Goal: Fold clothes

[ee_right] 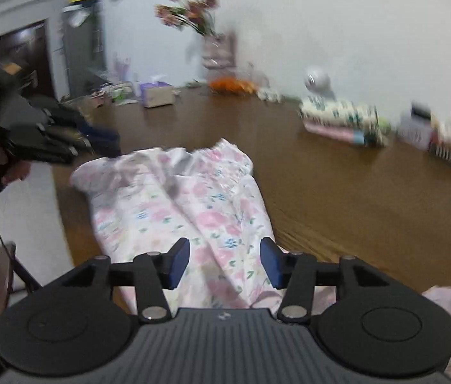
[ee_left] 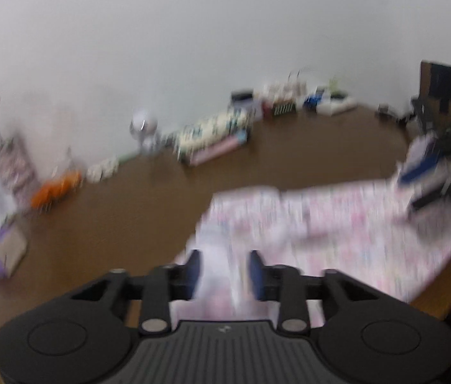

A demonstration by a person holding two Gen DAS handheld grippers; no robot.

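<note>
Floral garment (ee_right: 180, 211) lies rumpled, lengthwise toward twelve o'clock, unfolded; left gripper (ee_left: 224, 273) and right gripper (ee_right: 224, 264) gape, empty.

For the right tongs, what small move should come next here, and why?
Probably lower the right tongs and close on the pink floral cotton garment: their jaws stand open over its near end, gripping nothing, and it lies bunched on the brown wooden table.

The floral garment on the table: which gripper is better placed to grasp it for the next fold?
Probably the right gripper: its open fingers sit over the floral garment. In the right wrist view, the left gripper hangs beside the far end, off the cloth.
</note>
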